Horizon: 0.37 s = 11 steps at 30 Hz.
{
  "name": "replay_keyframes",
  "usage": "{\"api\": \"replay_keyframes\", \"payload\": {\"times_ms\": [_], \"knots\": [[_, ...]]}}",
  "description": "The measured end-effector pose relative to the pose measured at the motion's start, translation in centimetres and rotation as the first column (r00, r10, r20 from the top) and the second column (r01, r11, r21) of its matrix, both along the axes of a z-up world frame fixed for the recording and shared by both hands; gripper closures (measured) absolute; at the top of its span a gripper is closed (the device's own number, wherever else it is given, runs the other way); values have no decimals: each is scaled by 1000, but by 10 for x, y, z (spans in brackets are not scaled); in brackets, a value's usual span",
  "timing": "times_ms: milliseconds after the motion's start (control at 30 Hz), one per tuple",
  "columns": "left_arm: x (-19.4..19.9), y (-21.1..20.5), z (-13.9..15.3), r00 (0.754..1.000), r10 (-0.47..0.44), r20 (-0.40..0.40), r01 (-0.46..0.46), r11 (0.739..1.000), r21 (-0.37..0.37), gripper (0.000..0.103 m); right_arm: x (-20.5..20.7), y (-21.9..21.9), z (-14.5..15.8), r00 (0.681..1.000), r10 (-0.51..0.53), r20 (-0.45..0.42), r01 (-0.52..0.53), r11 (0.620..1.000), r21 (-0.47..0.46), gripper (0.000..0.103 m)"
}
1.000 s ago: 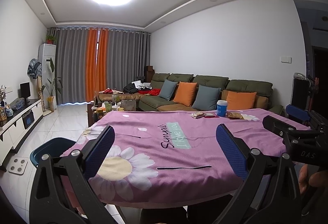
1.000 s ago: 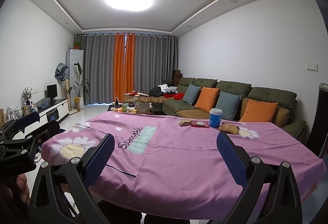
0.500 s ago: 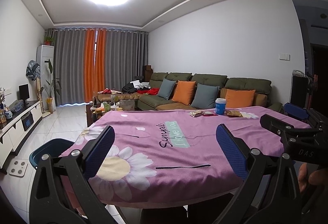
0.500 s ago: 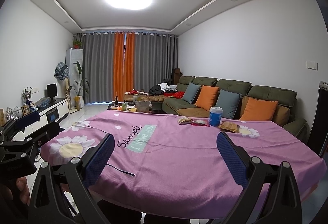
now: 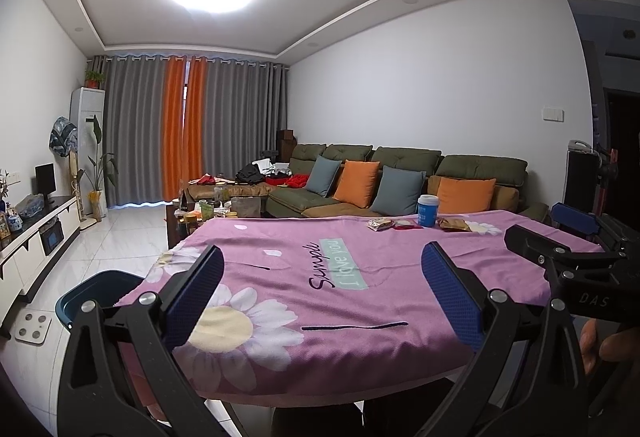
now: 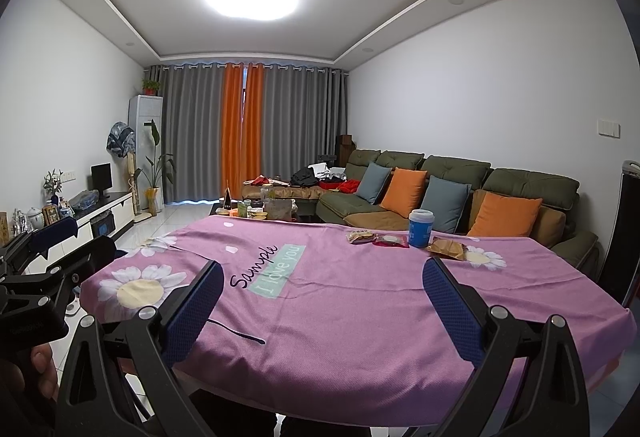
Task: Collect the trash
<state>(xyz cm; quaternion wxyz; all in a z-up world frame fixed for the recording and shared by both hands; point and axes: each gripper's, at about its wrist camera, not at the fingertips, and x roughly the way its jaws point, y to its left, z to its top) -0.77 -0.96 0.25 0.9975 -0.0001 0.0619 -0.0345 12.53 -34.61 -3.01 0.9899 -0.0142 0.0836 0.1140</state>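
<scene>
Both tools are held at the near edge of the surface [image 6: 360, 317], which is covered by a pink cloth printed with daisies and lettering. The left tool [image 5: 320, 289] is seen wide open with nothing between its blue pads, and the right tool [image 6: 322, 301] is likewise spread wide and empty. Neither is touching the cloth, as far as can be told.

The trash is gathered around one landmark, a blue cup [image 6: 420, 228] with a pale lid, standing upright near the far edge of the surface on the sofa side. A red wrapper [image 6: 391, 240] lies just left of the cup, and a pale snack packet [image 6: 361, 236] lies just beyond that, further left. A brown crumpled wrapper [image 6: 447, 249] lies just right of the cup, slightly nearer the tools. All four items are well apart from both tools. Whether the cup is empty cannot be told.

A dark blue bin [image 5: 94, 297] is seen on the floor, far to the left of the cup and below the left corner of the surface; it is judged to be the likely place for the trash, though its inside is hidden.

The task is judged to be at its very start: nothing has been picked up and every piece sits on the cloth. All of the collecting is left, with a reach across the surface toward the cup needed first
</scene>
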Motion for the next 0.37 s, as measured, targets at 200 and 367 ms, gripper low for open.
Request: {"api": "replay_keyframes", "payload": {"times_ms": [200,367], "knots": [[8,1,0,1000,7,-21,-8,1000,-6,6,4,-1,-1,1000,1,-14,-1,1000,3,7],[34,11,6,998,-16,-64,15,1000,-14,6,25,-20,2,998,-47,-32,47,999,18,7]]}}
